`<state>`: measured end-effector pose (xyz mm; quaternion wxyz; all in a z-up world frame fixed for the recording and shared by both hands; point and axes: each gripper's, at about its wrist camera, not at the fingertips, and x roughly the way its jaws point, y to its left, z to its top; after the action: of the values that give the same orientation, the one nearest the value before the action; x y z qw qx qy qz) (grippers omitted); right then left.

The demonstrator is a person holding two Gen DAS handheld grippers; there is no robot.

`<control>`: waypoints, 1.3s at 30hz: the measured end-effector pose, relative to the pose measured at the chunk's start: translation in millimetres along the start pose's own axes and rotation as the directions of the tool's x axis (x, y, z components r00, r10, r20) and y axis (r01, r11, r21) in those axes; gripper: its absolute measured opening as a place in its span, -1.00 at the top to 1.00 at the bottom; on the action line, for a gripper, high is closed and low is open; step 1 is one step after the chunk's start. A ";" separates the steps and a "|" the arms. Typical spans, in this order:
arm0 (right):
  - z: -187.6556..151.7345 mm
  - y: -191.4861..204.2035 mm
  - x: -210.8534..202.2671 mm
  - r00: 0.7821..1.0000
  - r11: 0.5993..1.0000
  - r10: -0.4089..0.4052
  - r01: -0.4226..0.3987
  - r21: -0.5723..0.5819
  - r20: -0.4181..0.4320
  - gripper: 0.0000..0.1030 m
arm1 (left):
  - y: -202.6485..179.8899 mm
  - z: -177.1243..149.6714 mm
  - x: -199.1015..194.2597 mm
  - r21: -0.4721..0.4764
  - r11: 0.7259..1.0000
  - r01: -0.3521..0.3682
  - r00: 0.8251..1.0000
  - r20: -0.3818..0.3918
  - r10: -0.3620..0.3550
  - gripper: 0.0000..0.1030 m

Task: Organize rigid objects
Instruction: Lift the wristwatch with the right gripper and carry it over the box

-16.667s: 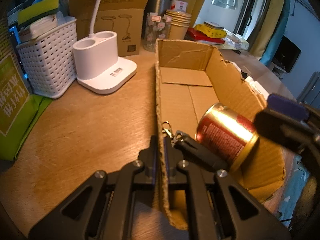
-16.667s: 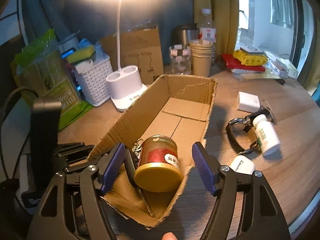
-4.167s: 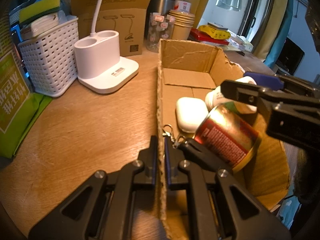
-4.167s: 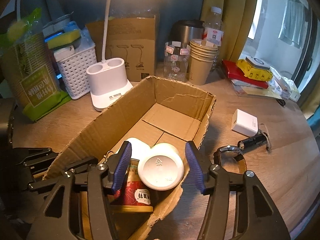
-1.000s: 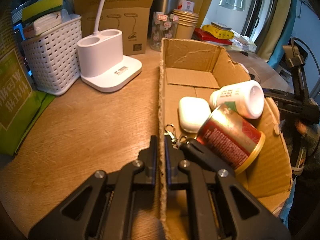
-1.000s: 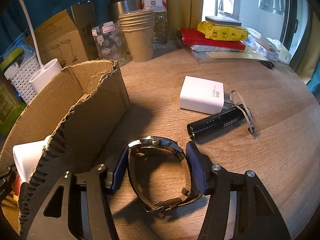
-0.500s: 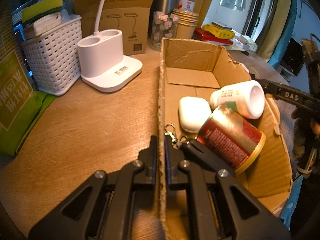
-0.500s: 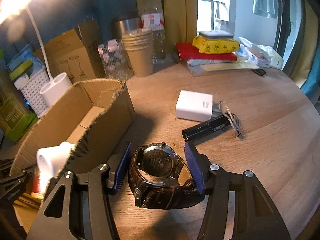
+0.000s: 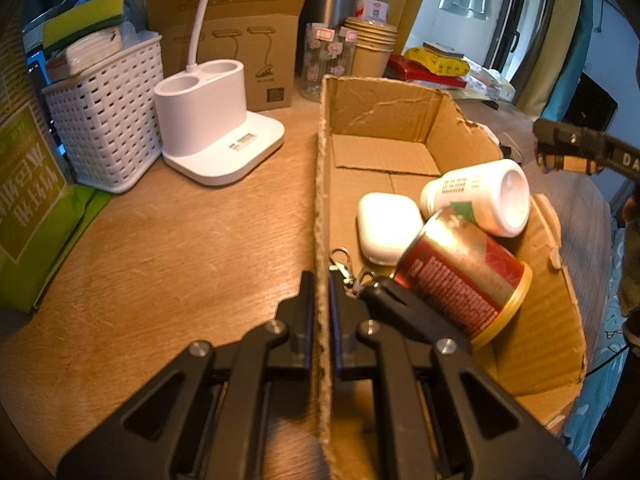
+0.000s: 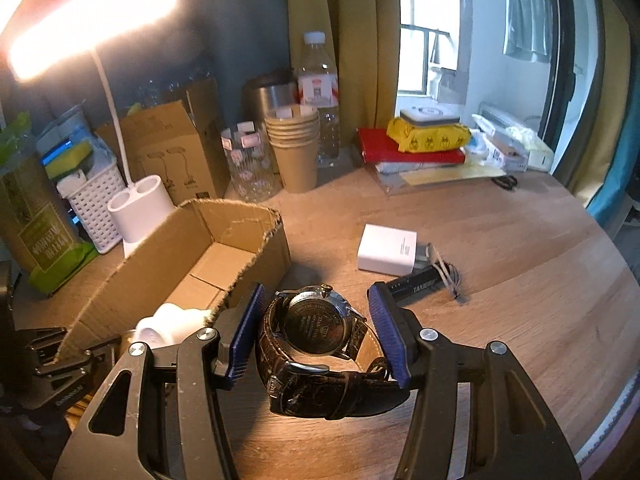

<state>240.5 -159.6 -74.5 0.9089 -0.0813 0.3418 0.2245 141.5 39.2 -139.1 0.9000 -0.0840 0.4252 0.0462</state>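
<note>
My left gripper [image 9: 319,312] is shut on the near left wall of the open cardboard box [image 9: 321,184]. Inside the box lie a red and gold can [image 9: 464,276], a white pill bottle [image 9: 480,196], a white earbud case [image 9: 386,222] and a key clip [image 9: 342,264]. My right gripper [image 10: 316,332] is shut on a brown leather wristwatch [image 10: 320,344] and holds it above the table, just right of the box [image 10: 192,252]. A white charger [image 10: 386,249] and a black flashlight [image 10: 420,280] lie on the table beyond it.
A white lamp base [image 9: 212,120], a white basket [image 9: 104,104] and a green bag [image 9: 28,196] stand left of the box. Paper cups [image 10: 294,148], a glass jar [image 10: 248,164], a water bottle [image 10: 320,92] and red and yellow packages [image 10: 424,138] line the back.
My right gripper closed on the watch on the table and has lifted it, rising and drawing back. My left gripper has kept its hold on the box wall.
</note>
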 end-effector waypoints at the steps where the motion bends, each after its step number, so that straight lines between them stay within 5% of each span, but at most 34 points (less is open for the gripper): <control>1: 1.0 1.6 -2.7 1.000 1.000 0.000 0.000 -0.002 0.004 -0.11 | -0.5 -0.3 -0.3 0.004 1.000 -0.005 1.000 0.001 0.005 0.84; 39: 38.0 85.5 12.1 0.997 0.988 0.080 -0.079 -0.134 0.004 -0.11 | -1.2 -2.3 -4.6 0.030 0.999 0.018 1.000 0.021 -0.018 0.88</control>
<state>231.1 -68.1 -53.4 0.8935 -0.1271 0.3247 0.2831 137.0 37.4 -136.9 0.9061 -0.0737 0.4154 0.0326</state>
